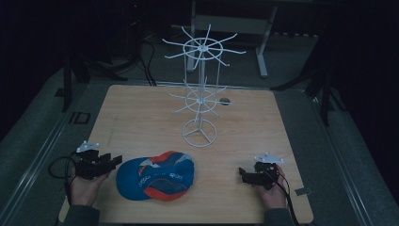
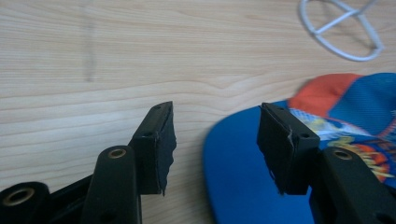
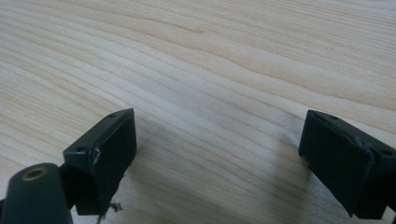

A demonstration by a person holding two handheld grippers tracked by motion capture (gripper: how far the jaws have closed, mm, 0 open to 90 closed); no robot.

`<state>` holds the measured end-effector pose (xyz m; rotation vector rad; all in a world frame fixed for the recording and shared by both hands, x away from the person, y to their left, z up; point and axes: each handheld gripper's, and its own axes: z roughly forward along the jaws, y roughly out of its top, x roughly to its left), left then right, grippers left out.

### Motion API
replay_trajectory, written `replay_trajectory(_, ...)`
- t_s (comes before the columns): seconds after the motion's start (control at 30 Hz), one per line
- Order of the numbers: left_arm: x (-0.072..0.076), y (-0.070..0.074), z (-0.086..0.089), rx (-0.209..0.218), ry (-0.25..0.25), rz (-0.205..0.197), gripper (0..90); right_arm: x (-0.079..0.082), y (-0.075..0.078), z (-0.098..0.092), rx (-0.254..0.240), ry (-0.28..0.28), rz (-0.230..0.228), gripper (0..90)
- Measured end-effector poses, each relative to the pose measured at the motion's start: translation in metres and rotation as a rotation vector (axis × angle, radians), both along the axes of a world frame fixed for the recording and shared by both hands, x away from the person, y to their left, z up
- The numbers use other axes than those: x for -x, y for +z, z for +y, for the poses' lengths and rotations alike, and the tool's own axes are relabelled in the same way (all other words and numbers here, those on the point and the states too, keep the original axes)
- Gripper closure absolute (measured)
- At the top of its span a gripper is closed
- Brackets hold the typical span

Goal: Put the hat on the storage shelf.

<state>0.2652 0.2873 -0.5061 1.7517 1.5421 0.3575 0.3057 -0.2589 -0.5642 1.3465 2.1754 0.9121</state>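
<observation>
Cap (image 1: 156, 175) lies flat on the bench (image 1: 141, 117) near its front edge, before the white rack (image 1: 201, 89). Left tongs (image 1: 112, 161), spread, sit beside the brim, placed to straddle it. Right tongs (image 1: 243, 173), spread and empty, rest well apart, leaving room.

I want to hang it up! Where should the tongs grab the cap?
Probably the blue brim of the cap, coming from its left: it is thin and flat, and points at the open left tongs.
</observation>
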Motion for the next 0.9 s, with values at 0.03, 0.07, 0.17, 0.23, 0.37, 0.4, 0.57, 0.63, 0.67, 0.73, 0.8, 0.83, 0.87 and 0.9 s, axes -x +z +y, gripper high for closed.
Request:
replay_trajectory(0.03,0.0,0.001,-0.001,0.006,-0.008,0.0,46.7,0.0,0.0,0.0,0.0,0.0,0.0,11.0)
replay_trajectory(0.07,-0.001,0.002,-0.003,0.01,-0.019,0.0,46.5,0.0,0.0,0.0,-0.001,-0.001,0.0,11.0)
replay_trajectory(0.17,-0.001,0.006,-0.008,0.014,-0.04,0.004,45.7,0.0,0.0,0.0,-0.001,-0.001,0.0,11.0)
replay_trajectory(0.23,-0.001,0.007,-0.012,0.027,-0.055,0.015,45.0,0.0,0.0,0.0,-0.001,-0.001,0.0,11.0)
replay_trajectory(0.37,0.0,0.009,-0.018,0.047,-0.075,0.014,43.3,0.0,0.0,0.0,-0.001,-0.002,0.0,11.0)
replay_trajectory(0.4,0.0,0.01,-0.021,0.041,-0.084,0.014,43.3,0.0,0.0,0.0,-0.001,-0.002,0.001,11.1)
replay_trajectory(0.57,0.002,0.02,-0.032,-0.025,-0.147,0.006,45.1,0.0,0.0,0.0,-0.001,-0.003,0.001,11.1)
replay_trajectory(0.63,0.002,0.025,-0.036,-0.063,-0.18,0.0,46.5,0.0,0.0,0.0,-0.001,-0.003,0.001,11.1)
replay_trajectory(0.67,0.002,0.027,-0.038,-0.077,-0.193,-0.002,47.4,0.0,0.0,0.0,-0.001,-0.003,0.001,11.1)
replay_trajectory(0.73,0.001,0.03,-0.04,-0.094,-0.207,-0.001,48.8,0.0,0.0,0.0,-0.002,-0.003,0.001,11.0)
replay_trajectory(0.8,0.0,0.035,-0.045,-0.127,-0.242,0.006,49.2,0.0,0.0,0.0,-0.002,-0.004,0.002,11.1)
replay_trajectory(0.83,-0.001,0.036,-0.046,-0.132,-0.251,0.007,49.3,0.0,0.0,0.0,-0.002,-0.004,0.002,11.1)
replay_trajectory(0.87,-0.001,0.038,-0.047,-0.134,-0.259,0.005,49.3,0.0,0.0,0.0,-0.001,-0.004,0.002,11.0)
replay_trajectory(0.9,0.0,0.039,-0.048,-0.131,-0.268,0.003,49.3,0.0,0.0,0.0,-0.002,-0.004,0.002,11.0)
